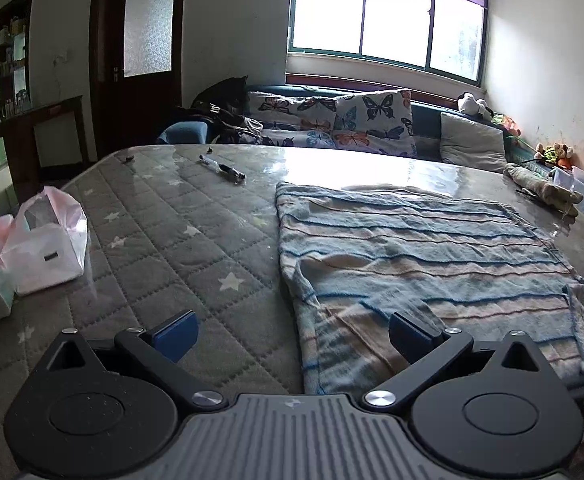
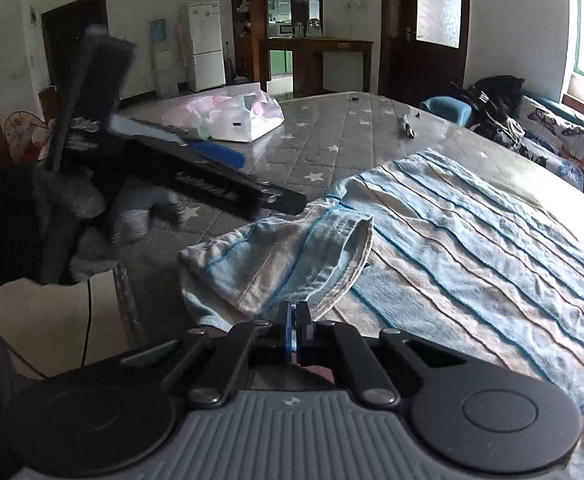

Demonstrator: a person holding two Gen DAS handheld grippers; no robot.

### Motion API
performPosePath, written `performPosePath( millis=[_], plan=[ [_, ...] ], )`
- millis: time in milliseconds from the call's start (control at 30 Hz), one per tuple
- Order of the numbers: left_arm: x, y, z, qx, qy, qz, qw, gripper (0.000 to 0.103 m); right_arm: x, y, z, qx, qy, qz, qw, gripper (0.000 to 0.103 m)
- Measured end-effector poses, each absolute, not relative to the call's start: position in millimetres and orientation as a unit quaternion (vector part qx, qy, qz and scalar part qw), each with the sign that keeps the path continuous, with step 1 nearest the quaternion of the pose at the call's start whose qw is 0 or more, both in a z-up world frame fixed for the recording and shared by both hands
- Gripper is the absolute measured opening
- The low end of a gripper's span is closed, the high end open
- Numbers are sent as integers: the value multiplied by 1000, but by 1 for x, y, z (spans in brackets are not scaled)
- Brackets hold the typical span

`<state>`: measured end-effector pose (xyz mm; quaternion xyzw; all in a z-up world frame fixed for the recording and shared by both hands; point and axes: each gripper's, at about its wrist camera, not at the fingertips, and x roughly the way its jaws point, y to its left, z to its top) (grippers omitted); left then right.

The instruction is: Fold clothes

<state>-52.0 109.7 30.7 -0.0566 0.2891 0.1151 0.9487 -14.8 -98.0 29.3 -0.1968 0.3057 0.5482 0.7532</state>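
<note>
A blue, white and tan striped garment lies spread flat on the grey star-quilted table top. My left gripper is open and low over the garment's near left edge: one finger is above the quilt, the other above the fabric, and nothing is between them. In the right wrist view the same garment has a sleeve raised and curled, its cuff mouth gaping. My right gripper is shut on the sleeve's hem right at the fingertips. The left gripper's blue-padded finger shows blurred beyond.
A plastic bag holding a white box sits at the table's left edge. A pen lies farther back. A sofa with butterfly cushions runs behind the table. A rolled cloth rests at the far right. The table's near corner drops to the floor.
</note>
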Motion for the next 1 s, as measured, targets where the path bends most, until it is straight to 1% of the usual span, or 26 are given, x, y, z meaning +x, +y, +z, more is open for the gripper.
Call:
performPosePath(
  millis=[167,400,533,700,833,900,933,1000],
  plan=[
    [-35,113,31,-36,294,140,945,103,-18,-96,18,-216,327,542,743,1],
    [-10,121,24,1,311,181,933,103,-9,-101,28,-199,321,532,758,3],
    [-3,112,11,35,331,163,929,103,-3,-101,26,-193,327,524,762,9],
    [-8,93,5,76,323,136,933,103,4,-99,27,-189,329,517,767,11],
    [-6,97,6,75,322,134,934,103,14,-90,27,-175,331,519,769,13],
    [-4,100,5,70,328,128,933,103,19,-85,27,-166,333,521,768,16],
    [-3,101,4,68,330,125,933,103,22,-82,27,-161,334,522,768,20],
    [-4,103,4,65,330,121,934,103,26,-75,24,-161,334,521,769,22]
  ],
)
